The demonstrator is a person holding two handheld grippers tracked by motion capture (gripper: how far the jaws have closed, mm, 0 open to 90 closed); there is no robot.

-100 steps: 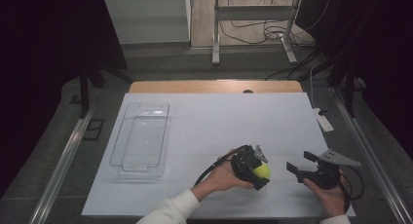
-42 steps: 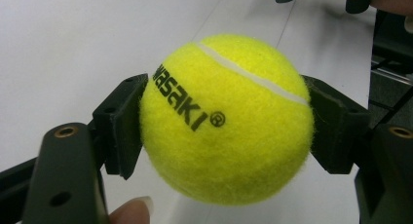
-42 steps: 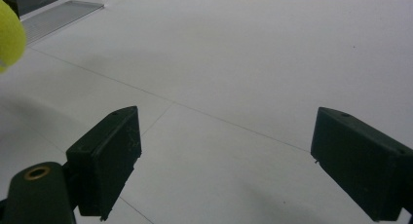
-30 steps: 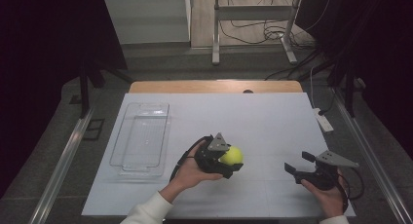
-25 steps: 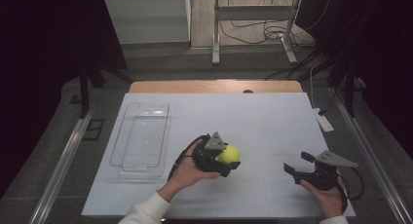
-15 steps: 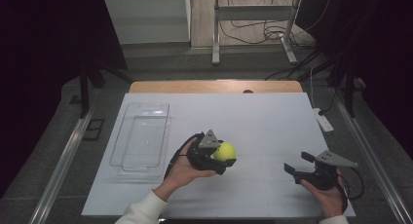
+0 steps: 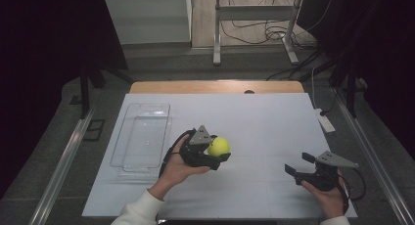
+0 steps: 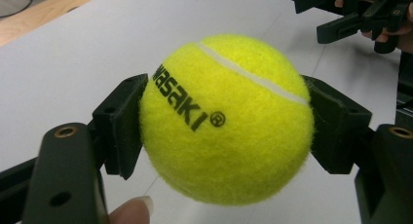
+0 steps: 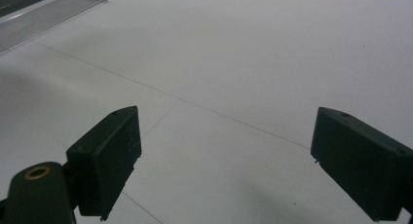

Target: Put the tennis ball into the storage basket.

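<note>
A yellow tennis ball (image 7: 219,146) (image 8: 226,119) with black lettering is clamped between the jaws of my left gripper (image 7: 217,150) (image 8: 225,124), held above the middle of the white table (image 7: 254,122). A clear plastic tray (image 7: 142,137) stands empty to the left of that hand. My right gripper (image 7: 299,164) (image 9: 226,156) is open near the front right of the table, nothing between its pads, pointing left over bare tabletop.
A white remote-like object (image 7: 325,121) lies at the table's right edge. The wooden table end (image 7: 215,86) shows beyond the white sheet. Metal rails run along both sides of the table. The right gripper (image 8: 365,14) appears far off in the left gripper view.
My left gripper has carried the tennis ball leftward from near the right gripper toward the tray. The right gripper has stayed put and open.
</note>
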